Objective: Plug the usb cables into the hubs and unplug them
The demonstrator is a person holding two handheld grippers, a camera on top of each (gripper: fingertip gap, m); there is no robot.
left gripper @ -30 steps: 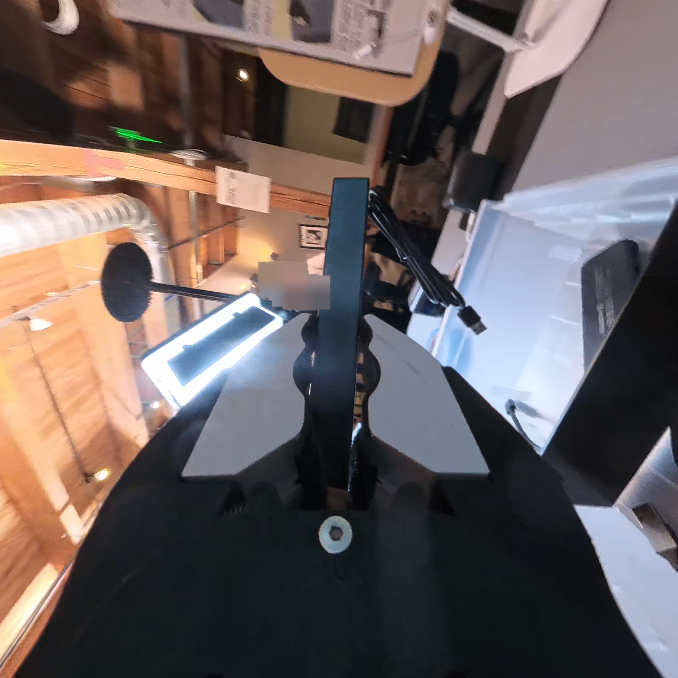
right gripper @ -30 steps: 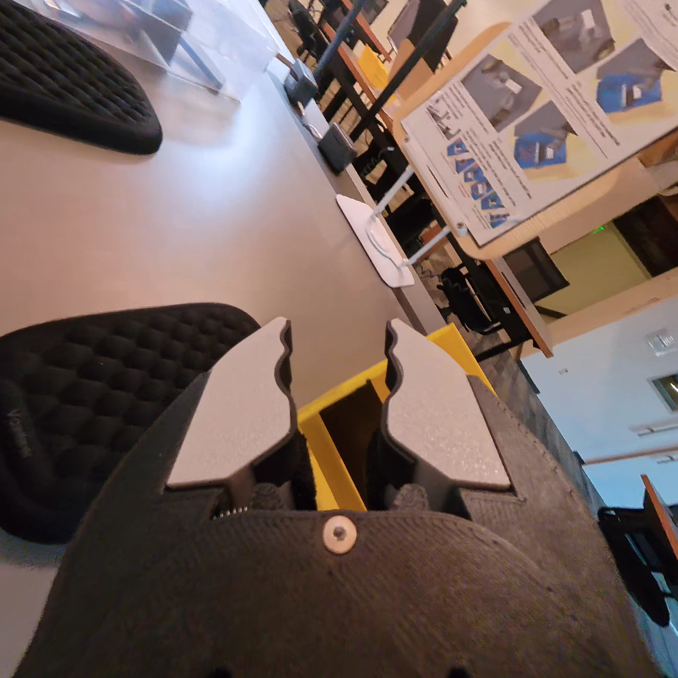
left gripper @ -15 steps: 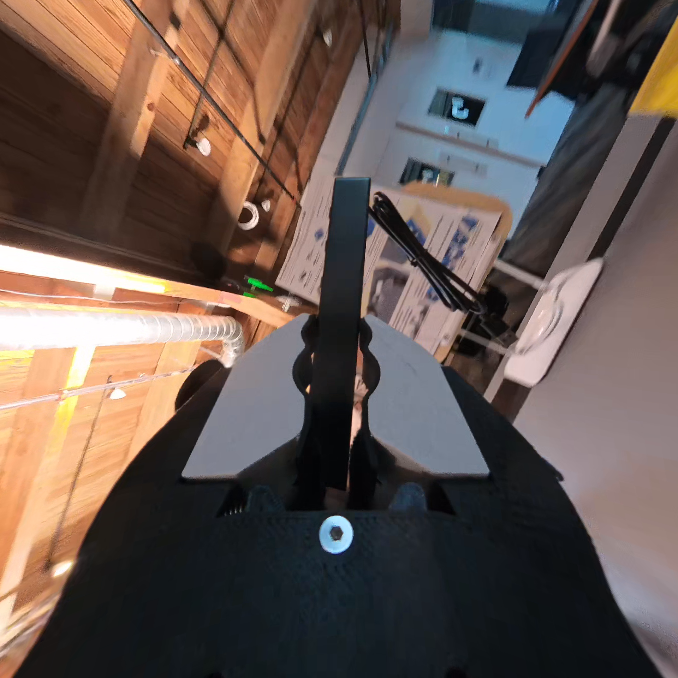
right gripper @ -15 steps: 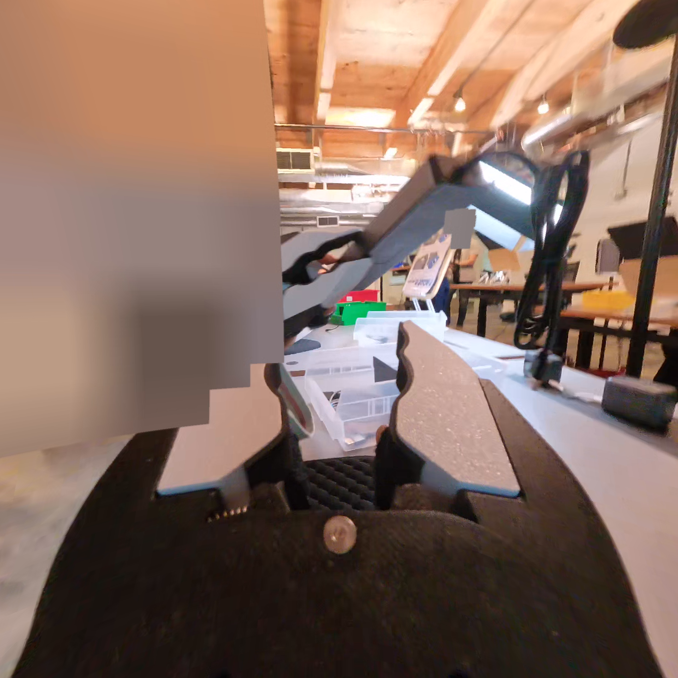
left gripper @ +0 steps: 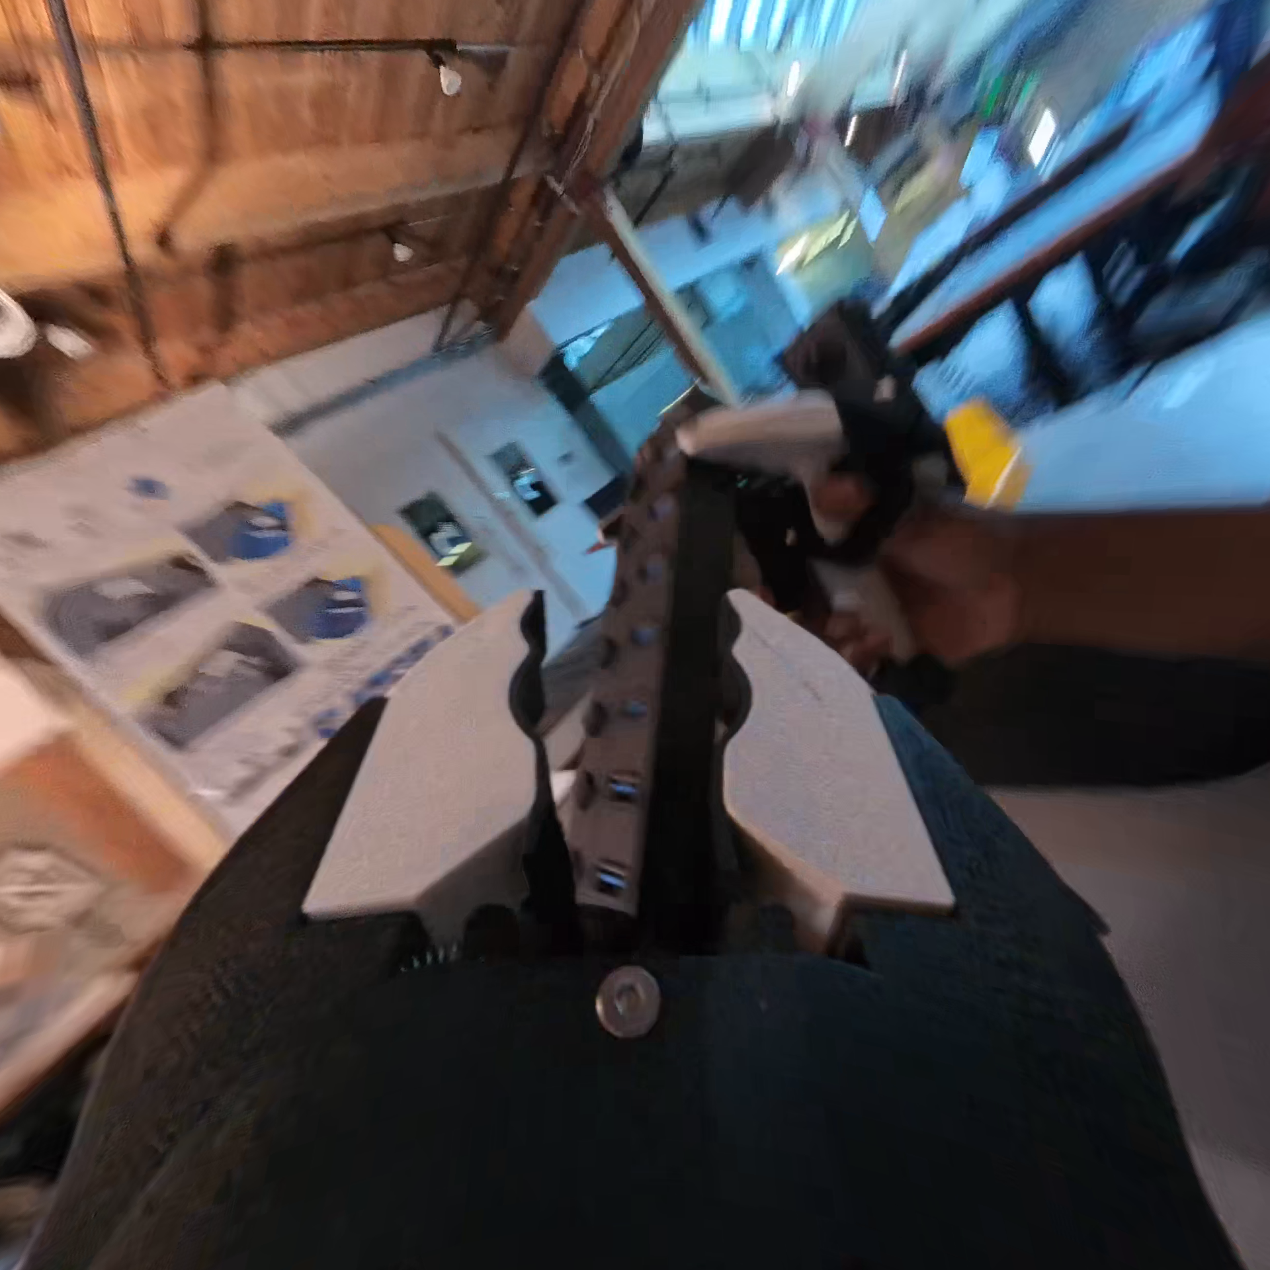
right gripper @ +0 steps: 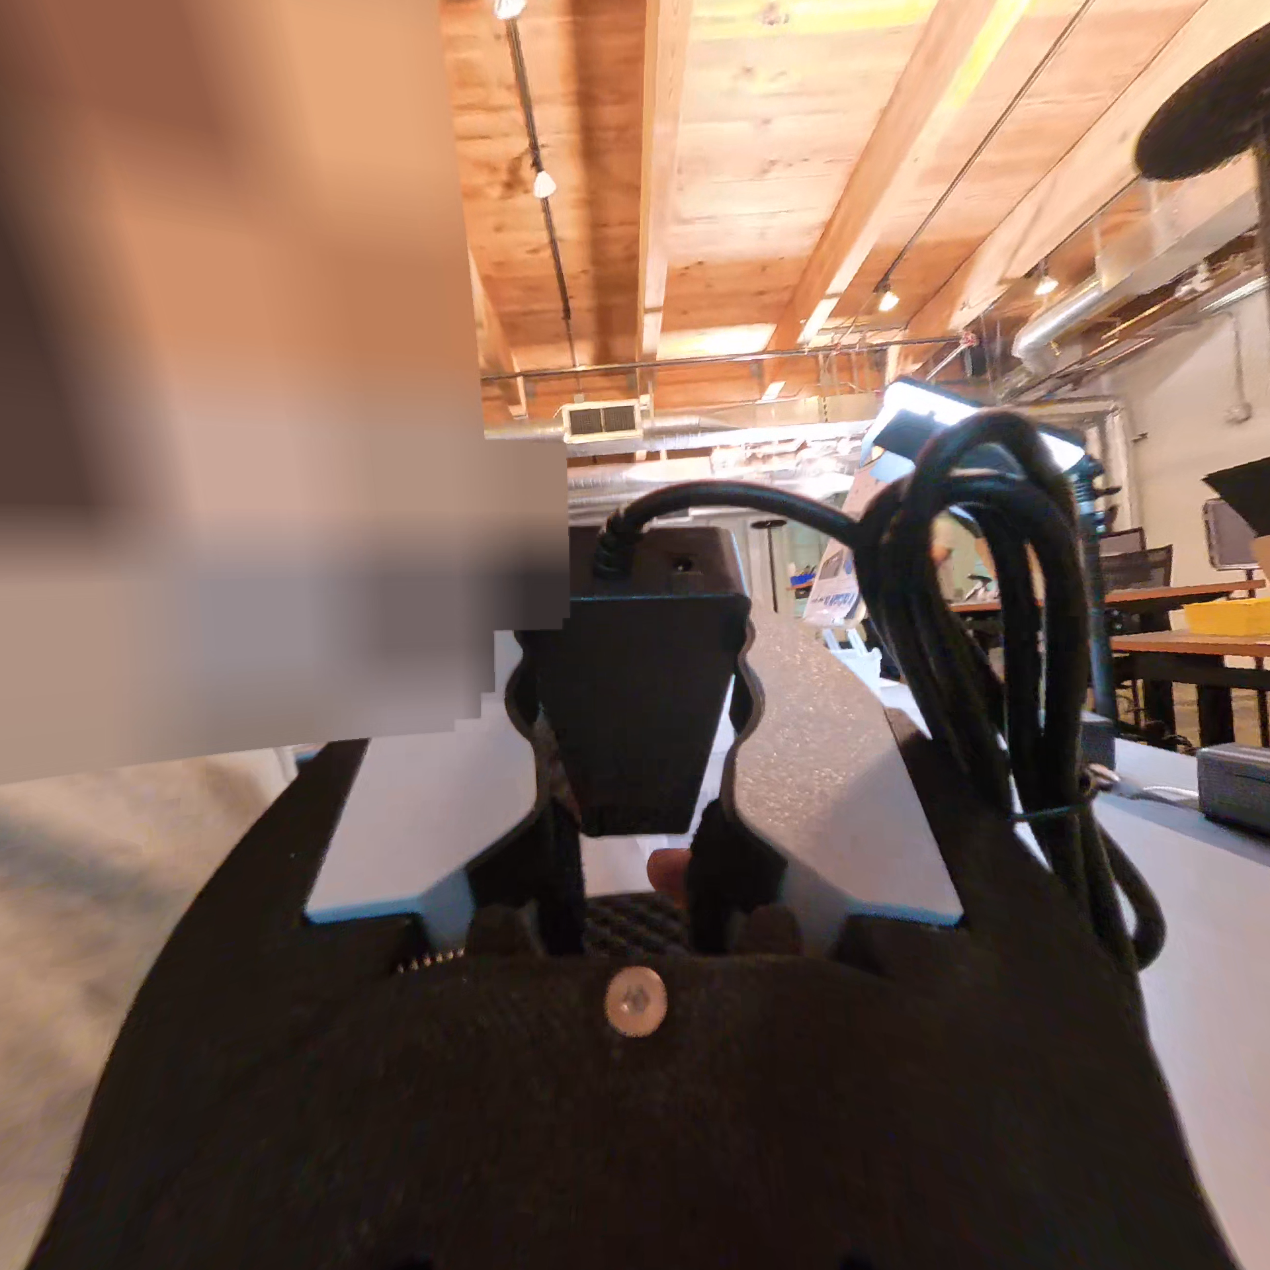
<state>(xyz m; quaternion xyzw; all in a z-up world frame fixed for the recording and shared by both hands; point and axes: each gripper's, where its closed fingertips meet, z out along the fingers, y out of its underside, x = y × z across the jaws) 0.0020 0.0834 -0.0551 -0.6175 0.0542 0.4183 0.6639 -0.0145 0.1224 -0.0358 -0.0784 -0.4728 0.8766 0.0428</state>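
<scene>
The USB hub is a long black bar with several ports along one side. It lies between the fingers of my left gripper, which is open; the hub leans on the right finger, with a gap at the left one. My right gripper is shut on the hub near its cable end and also shows far off in the left wrist view. The hub's black cable hangs in a tied coil to the right. Both grippers are in the air above the table.
A grey table lies below right with a small grey box on it. A black padded mat shows under the right fingers. A poster board and a yellow bin stand farther off. The left view is motion-blurred. Some 5 centimetres of space lies between my two pairs of fingers.
My left gripper has opened off the hub and its view has swung round. My right gripper has come up to the hub and closed on it.
</scene>
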